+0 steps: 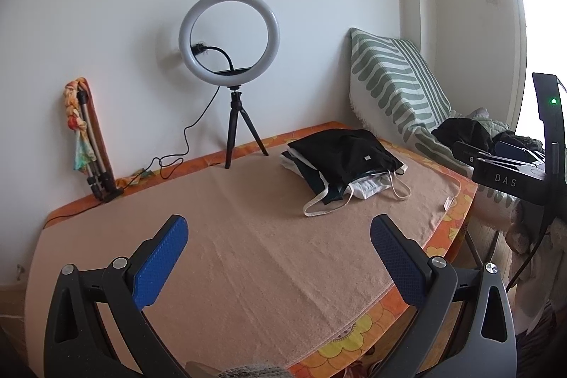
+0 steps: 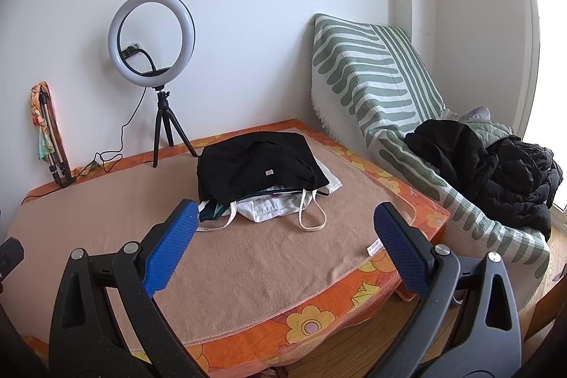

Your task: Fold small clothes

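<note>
A small stack of folded clothes (image 1: pixel 342 165) was seen lying toward the far right of a tan towel (image 1: pixel 230 236) that was spread over a table covered with an orange flowered cloth (image 2: pixel 319 317). The stack was topped by a black garment (image 2: pixel 258 165) with a small pale label, and white pieces with thin cream straps (image 2: pixel 312 211) were left sticking out from beneath it on the near side, the straps trailing onto the towel. The left gripper (image 1: pixel 278 236) was held over the near part of the towel with its blue-padded fingers (image 1: pixel 159 261) spread wide and nothing between them — well apart from the stack. The right gripper (image 2: pixel 283 229) was likewise held wide, empty, above the near right part of the table, with the stack just beyond its fingertips in the right wrist view; its body was also caught at the right edge of the left wrist view. A ring light (image 1: pixel 229 36) on a small black tripod was placed at the far edge of the table against the white wall, its cable trailing left along the cloth. A folded stand wrapped in a coloured scarf (image 1: pixel 85 130) was leaned on the wall at the far left. To the right of the table, a green-and-white striped throw (image 2: pixel 372 77) was draped over a seat, and a heap of dark clothing (image 2: pixel 489 165) was piled on it near the bright window.
</note>
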Demonstrator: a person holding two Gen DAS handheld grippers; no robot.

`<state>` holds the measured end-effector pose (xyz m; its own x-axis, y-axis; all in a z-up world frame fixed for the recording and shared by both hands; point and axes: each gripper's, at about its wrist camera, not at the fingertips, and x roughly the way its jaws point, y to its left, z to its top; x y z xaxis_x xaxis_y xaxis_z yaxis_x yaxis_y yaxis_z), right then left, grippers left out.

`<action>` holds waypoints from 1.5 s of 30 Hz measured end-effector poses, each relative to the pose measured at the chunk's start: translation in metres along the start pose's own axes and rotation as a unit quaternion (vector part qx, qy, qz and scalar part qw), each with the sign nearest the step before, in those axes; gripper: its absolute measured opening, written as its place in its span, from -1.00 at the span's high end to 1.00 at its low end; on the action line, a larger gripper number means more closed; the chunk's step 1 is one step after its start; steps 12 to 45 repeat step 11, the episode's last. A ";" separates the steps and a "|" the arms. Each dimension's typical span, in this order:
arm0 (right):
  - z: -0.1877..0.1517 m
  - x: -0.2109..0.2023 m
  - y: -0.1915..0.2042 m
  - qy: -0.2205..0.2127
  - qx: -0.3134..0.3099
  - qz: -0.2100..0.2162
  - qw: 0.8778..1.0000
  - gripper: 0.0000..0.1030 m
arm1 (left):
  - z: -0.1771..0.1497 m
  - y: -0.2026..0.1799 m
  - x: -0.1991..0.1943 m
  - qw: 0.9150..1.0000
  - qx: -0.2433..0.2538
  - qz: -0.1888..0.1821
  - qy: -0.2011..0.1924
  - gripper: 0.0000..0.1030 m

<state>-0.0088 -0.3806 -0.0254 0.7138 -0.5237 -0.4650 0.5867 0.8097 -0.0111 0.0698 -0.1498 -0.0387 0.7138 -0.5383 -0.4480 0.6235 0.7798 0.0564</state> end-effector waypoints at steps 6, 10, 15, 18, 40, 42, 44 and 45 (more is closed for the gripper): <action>-0.001 0.001 0.000 0.001 -0.001 0.001 1.000 -0.96 | 0.001 0.003 0.000 1.000 -0.008 0.001 0.003 -0.99; -0.002 0.004 -0.002 0.006 0.001 0.006 1.000 -0.96 | 0.001 0.003 -0.002 1.000 -0.006 0.002 0.000 -0.99; -0.002 0.004 -0.002 0.006 0.002 0.006 1.000 -0.96 | 0.001 0.003 -0.002 1.000 -0.007 0.004 -0.001 -0.99; -0.002 0.004 -0.002 0.006 0.002 0.006 1.000 -0.96 | 0.001 0.003 -0.002 1.000 -0.007 0.004 -0.001 -0.99; -0.002 0.004 -0.002 0.006 0.002 0.006 1.000 -0.96 | 0.001 0.003 -0.002 1.000 -0.007 0.004 -0.001 -0.99; -0.002 0.004 -0.002 0.006 0.002 0.006 1.000 -0.96 | 0.001 0.003 -0.002 1.000 -0.007 0.004 -0.001 -0.99; -0.002 0.004 -0.002 0.006 0.002 0.006 1.000 -0.96 | 0.001 0.003 -0.002 1.000 -0.007 0.004 -0.001 -0.99; -0.002 0.004 -0.002 0.006 0.002 0.006 1.000 -0.96 | 0.001 0.003 -0.002 1.000 -0.007 0.004 -0.001 -0.99</action>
